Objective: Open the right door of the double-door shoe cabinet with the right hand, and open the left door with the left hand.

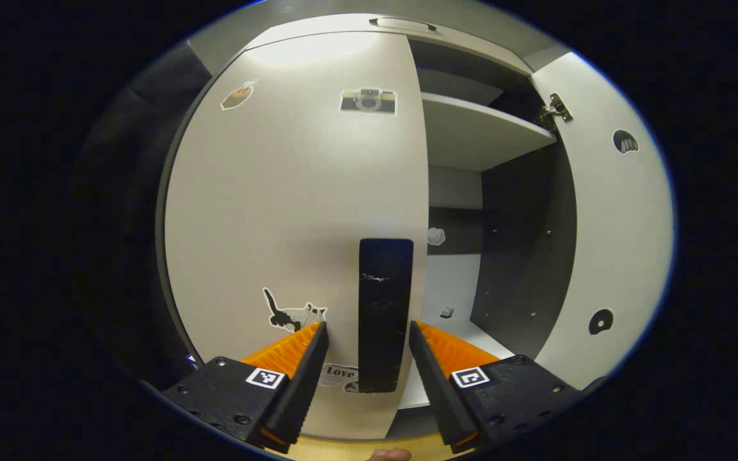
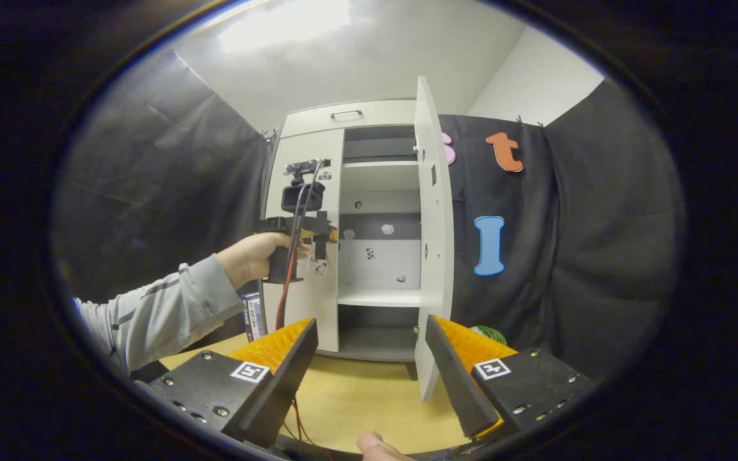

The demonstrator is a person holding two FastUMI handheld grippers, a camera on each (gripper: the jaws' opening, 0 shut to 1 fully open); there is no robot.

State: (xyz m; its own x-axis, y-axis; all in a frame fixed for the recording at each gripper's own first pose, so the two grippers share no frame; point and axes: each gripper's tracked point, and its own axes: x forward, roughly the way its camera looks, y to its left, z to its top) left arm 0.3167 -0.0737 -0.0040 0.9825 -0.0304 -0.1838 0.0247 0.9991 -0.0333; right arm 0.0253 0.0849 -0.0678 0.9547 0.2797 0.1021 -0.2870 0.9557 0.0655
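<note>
The white shoe cabinet's left door (image 1: pixel 292 205) is closed and carries several stickers. Its black vertical handle (image 1: pixel 385 307) stands between the fingers of my left gripper (image 1: pixel 369 328), which is open with a gap on each side of the handle. The right door (image 1: pixel 612 224) stands swung open, showing shelves (image 1: pixel 471 131) inside. In the right gripper view the cabinet is farther off, with the right door (image 2: pixel 434 243) wide open and the left door (image 2: pixel 302 301) closed. My right gripper (image 2: pixel 369 358) is open and holds nothing, back from the cabinet. A hand holds the left gripper (image 2: pixel 329 234) at the left door.
The cabinet stands on a wooden floor (image 2: pixel 369 397). Black cloth walls (image 2: pixel 151 211) close in both sides. A grey sleeve (image 2: pixel 151 314) reaches in from the left. A small can-like object (image 2: pixel 252 315) sits beside the cabinet's left foot, and a green round thing (image 2: pixel 489 334) behind the open door.
</note>
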